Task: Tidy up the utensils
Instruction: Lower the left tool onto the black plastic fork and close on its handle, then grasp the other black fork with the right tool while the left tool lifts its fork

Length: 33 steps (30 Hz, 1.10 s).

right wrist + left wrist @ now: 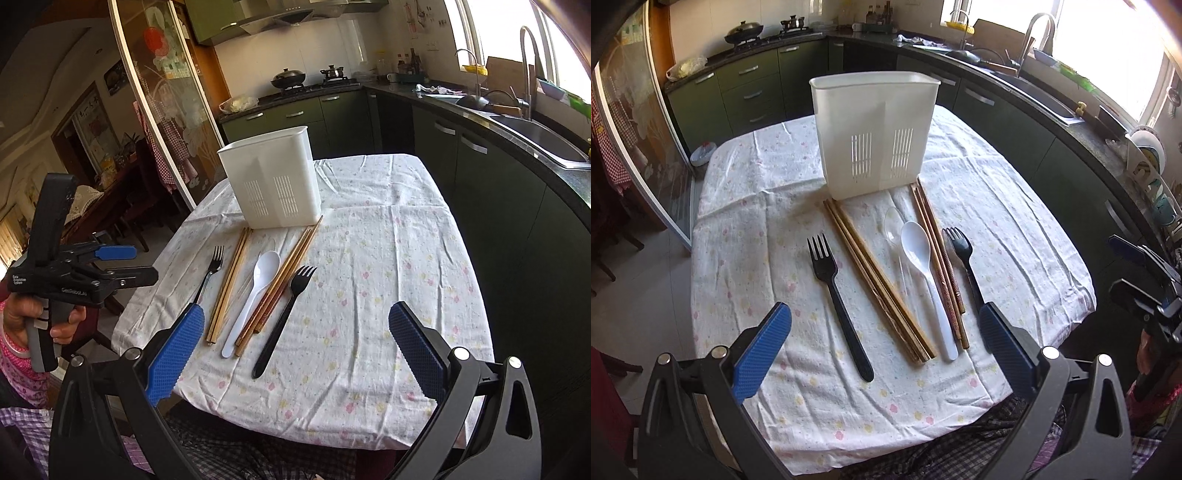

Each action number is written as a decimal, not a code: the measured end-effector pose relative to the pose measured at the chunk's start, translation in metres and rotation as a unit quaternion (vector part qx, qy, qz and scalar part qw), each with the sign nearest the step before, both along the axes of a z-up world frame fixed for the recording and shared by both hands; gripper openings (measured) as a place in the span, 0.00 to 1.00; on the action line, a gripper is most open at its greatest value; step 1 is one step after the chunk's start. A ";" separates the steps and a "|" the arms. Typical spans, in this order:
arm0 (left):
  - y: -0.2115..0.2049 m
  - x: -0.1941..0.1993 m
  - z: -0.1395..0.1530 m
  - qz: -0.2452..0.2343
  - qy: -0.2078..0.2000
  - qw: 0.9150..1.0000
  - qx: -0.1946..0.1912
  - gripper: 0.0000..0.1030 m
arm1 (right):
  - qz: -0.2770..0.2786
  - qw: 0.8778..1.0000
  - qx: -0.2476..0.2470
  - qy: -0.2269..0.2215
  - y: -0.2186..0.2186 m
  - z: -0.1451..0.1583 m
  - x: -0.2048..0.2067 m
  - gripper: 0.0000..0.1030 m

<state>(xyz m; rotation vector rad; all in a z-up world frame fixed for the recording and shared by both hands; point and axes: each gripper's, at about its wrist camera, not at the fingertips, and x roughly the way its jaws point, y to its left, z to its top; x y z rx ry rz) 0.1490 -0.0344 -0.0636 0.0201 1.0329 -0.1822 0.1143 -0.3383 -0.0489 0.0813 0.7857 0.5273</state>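
Note:
A white two-compartment utensil holder (873, 133) (271, 182) stands upright on the cloth-covered table (757, 229). In front of it lie a black fork (836, 299) (208, 275), a bundle of wooden chopsticks (875, 280) (229, 284), a clear spoon (895, 236), a white spoon (925, 277) (253, 291), darker chopsticks (942, 266) (280, 284) and a second black fork (962, 256) (284, 314). My left gripper (884, 343) is open and empty above the near table edge. My right gripper (295, 349) is open and empty, also near the front edge.
Dark green kitchen cabinets (753, 88) and a counter with a sink (543, 136) run along the back and right. A glass sliding door (166, 110) stands at left. The left gripper also shows in the right wrist view (116, 264), held off the table's left side.

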 end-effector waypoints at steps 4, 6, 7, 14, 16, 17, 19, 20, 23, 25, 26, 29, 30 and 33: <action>0.008 0.037 -0.028 0.030 0.061 0.998 -0.010 0.94 | 0.006 1.000 -0.002 0.004 0.004 -0.001 0.004 0.96; 0.015 0.052 -0.044 0.048 0.095 0.994 -0.013 0.94 | 0.007 1.000 -0.004 0.007 0.005 -0.002 0.006 0.96; 0.018 0.059 -0.052 0.058 0.108 0.992 -0.009 0.94 | 0.008 1.000 -0.004 0.008 0.005 -0.003 0.007 0.96; 0.031 0.080 -0.092 0.109 0.174 0.979 0.002 0.64 | 0.024 0.999 -0.009 0.023 0.014 -0.008 0.015 0.96; 0.033 0.082 -0.101 0.119 0.189 0.975 0.000 0.58 | 0.028 0.999 -0.014 0.031 0.018 -0.011 0.020 0.96; 0.032 0.082 -0.100 0.122 0.182 0.976 0.002 0.57 | 0.029 0.999 -0.016 0.034 0.020 -0.012 0.022 0.96; 0.031 0.082 -0.099 0.125 0.181 0.975 0.002 0.48 | 0.031 0.999 -0.018 0.036 0.023 -0.014 0.024 0.96; 0.031 0.083 -0.098 0.131 0.179 0.975 -0.001 0.43 | 0.031 0.999 -0.019 0.035 0.024 -0.014 0.025 0.96; 0.032 0.086 -0.096 0.145 0.174 0.974 0.005 0.24 | 0.036 0.999 -0.018 0.035 0.027 -0.015 0.025 0.96; 0.033 0.090 -0.095 0.154 0.176 0.972 0.003 0.12 | 0.038 0.998 -0.020 0.036 0.028 -0.015 0.025 0.96; 0.033 0.091 -0.095 0.157 0.177 0.972 0.002 0.09 | 0.038 0.998 -0.024 0.037 0.029 -0.015 0.026 0.96; 0.033 0.092 -0.095 0.158 0.180 0.971 -0.005 0.08 | 0.032 0.997 -0.035 0.061 0.030 -0.020 0.038 0.96; 0.033 0.092 -0.095 0.158 0.183 0.970 -0.005 0.08 | 0.031 0.996 -0.032 0.078 0.030 -0.022 0.046 0.96; 0.036 0.094 -0.094 0.150 0.188 0.971 0.004 0.08 | 0.045 0.988 -0.021 0.145 0.035 -0.033 0.073 0.96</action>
